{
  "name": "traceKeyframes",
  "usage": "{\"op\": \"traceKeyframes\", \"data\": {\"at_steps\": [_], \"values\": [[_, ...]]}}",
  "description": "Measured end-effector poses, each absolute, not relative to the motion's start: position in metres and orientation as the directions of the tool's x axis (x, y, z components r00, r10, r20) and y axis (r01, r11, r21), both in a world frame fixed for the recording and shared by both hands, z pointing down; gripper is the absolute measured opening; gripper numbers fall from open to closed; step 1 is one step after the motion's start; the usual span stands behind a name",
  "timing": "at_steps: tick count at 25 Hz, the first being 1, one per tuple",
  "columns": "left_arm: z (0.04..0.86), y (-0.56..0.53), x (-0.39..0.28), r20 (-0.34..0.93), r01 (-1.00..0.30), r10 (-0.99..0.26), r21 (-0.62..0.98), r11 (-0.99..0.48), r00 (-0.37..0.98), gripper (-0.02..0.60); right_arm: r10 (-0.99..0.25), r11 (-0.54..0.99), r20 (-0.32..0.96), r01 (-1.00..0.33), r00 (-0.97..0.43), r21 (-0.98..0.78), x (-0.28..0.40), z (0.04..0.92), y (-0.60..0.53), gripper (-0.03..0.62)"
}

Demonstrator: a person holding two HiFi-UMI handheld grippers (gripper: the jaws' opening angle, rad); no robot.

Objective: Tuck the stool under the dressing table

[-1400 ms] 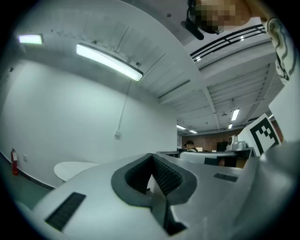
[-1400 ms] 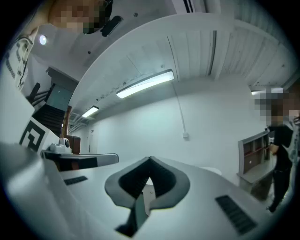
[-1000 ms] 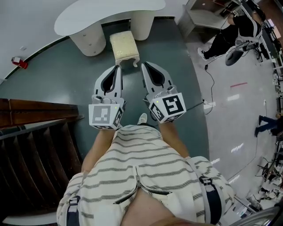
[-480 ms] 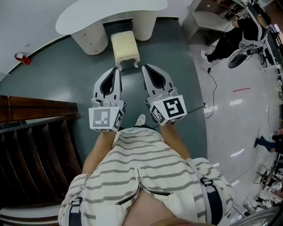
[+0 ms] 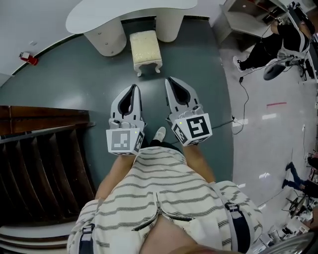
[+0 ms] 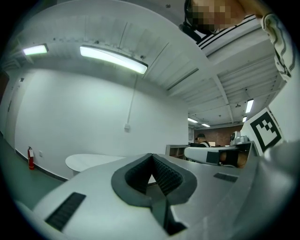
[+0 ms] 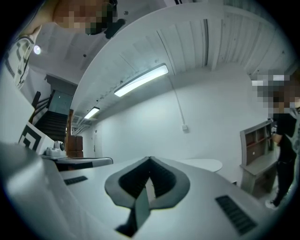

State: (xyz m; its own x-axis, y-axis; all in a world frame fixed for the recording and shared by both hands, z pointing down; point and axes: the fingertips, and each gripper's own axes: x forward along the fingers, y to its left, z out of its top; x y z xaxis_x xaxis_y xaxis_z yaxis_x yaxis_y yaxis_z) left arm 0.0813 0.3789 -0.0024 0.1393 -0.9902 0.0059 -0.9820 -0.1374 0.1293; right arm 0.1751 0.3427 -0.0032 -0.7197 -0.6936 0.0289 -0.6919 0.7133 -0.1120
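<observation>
Ahead, one stool (image 5: 145, 48) stands at one dressing table (image 5: 124, 11); left tool (image 5: 133, 88) and right tool (image 5: 170, 80) both clenched empty.

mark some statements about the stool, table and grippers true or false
1. The left gripper and right gripper are shut and empty. True.
2. The left gripper touches the stool. False: both grippers are clear of it.
3. The stool stands upright. True.
4. The stool is fully under the table. False: most of it sticks out.
5. The stairs are on the person's right. False: they are on the left.
</observation>
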Motion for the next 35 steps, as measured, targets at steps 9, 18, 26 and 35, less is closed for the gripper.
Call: {"op": "traceKeyframes", "data": {"at_steps": [9,18,26,35], "values": [[0.022,0.324,0.051,0.035,-0.976,-0.987,0.16,-0.15,0.157,0.006,-0.713,0.69,0.065,-0.715,-0.698,-0.113,0.145,0.016,0.295,0.011],[0.031,0.253,0.004,0.047,-0.968,-0.981,0.176,-0.177,0.188,0.006,-0.729,0.671,0.083,-0.733,-0.68,-0.112,0.097,0.022,0.228,0.012],[0.05,0.196,-0.035,0.075,-0.96,-0.974,0.199,-0.195,0.213,0.006,-0.733,0.657,0.138,-0.746,-0.666,-0.112,0.056,0.04,0.171,0.011],[0.054,0.148,-0.07,0.074,-0.942,-0.966,0.252,-0.223,0.249,0.006,-0.748,0.631,0.185,-0.769,-0.637,-0.098,0.019,0.043,0.124,0.012]]}}
